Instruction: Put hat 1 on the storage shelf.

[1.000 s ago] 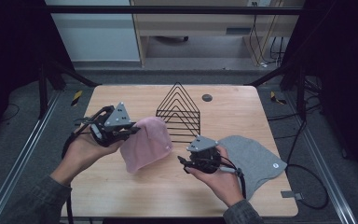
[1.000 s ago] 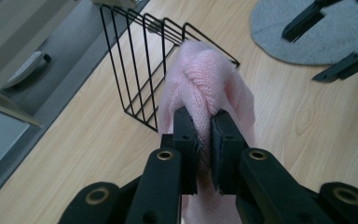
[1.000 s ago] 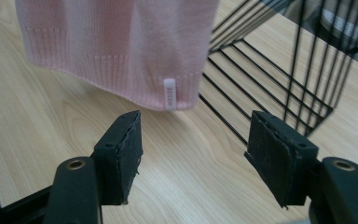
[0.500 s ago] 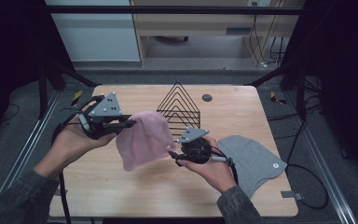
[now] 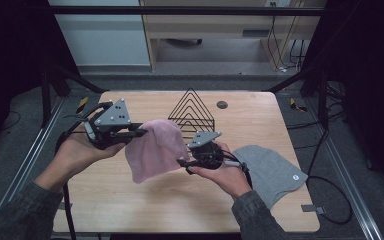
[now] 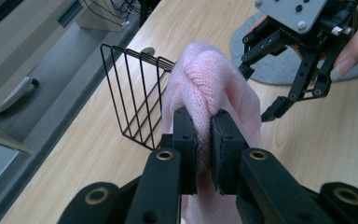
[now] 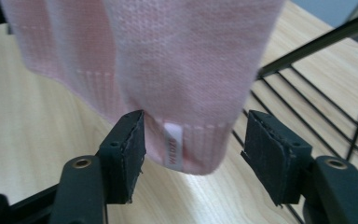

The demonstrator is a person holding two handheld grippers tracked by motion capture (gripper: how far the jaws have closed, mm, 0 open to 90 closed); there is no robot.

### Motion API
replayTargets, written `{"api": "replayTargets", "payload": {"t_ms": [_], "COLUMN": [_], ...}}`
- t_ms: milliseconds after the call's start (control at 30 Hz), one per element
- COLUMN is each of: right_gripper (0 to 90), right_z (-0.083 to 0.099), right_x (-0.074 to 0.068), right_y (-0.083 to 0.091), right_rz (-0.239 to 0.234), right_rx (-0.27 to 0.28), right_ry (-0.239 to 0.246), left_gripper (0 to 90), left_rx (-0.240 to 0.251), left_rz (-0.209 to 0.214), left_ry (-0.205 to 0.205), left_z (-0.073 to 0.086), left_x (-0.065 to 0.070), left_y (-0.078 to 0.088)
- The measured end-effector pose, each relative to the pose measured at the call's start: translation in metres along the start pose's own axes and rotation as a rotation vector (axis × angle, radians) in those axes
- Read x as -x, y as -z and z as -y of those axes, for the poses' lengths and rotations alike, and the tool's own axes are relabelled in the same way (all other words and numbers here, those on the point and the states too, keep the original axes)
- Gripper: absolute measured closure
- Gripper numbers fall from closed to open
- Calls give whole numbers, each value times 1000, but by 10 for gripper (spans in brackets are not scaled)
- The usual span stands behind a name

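High view: my left gripper (image 5: 139,133) holds the pink knit hat (image 5: 155,150) clear of the desk (image 5: 130,200), jaws pinched on a bunched fold. My right gripper (image 5: 184,164) is at the hat's hanging hem, jaws spread either side, not pressing. The right gripper view shows a small white label (image 7: 173,145) on the hem. A grey hat (image 5: 272,170) lies beside the wire rack (image 5: 192,112).

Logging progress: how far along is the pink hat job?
Done: the left gripper has the pink hat clamped and lifted off the table. In hand: the right gripper, jaws open, sits at the hat's lower hem. Left: gripping that hem, and probably getting it onto the wire rack. The grey hat lies flat, untouched.
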State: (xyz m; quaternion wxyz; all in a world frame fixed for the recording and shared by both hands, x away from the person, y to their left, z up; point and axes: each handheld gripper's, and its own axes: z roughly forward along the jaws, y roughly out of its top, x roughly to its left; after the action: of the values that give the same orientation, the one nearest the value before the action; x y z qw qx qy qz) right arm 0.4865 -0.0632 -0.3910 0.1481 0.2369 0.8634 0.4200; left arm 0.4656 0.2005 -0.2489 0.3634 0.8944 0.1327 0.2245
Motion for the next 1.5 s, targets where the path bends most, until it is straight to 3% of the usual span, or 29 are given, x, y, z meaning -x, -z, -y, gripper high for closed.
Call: {"api": "replayTargets", "payload": {"t_ms": [100,200,400,567,767,867,1167,1500], "right_gripper": [343,397,665,781,798,800,805,804], "right_z": [-1,-3,-6,-13,-28,-37,-66,-86], "right_x": [0,0,-6,-6,0,6,34,67], "right_y": [-3,-5,-2,5,19,26,49,59], "right_rz": [-17,-24,-62,-81,-71,-52,-6,44], "right_rx": [-8,2,35,66,78,73,117,177], "right_ry": [7,6,42,34,43,48,33,-10], "left_gripper": [817,817,817,817,815,814,815,814], "left_rx": [3,14,35,59,80,76,98,115], "left_rz": [5,7,0,-13,-41,-49,-93,-124], "left_ry": [0,9,26,62,90,81,74,55], "left_z": [-2,-3,-6,-11,-28,-41,-74,-101], "left_x": [1,0,-6,-18,-35,-43,-69,-93], "left_y": [-1,-1,1,2,0,-1,6,2]}}
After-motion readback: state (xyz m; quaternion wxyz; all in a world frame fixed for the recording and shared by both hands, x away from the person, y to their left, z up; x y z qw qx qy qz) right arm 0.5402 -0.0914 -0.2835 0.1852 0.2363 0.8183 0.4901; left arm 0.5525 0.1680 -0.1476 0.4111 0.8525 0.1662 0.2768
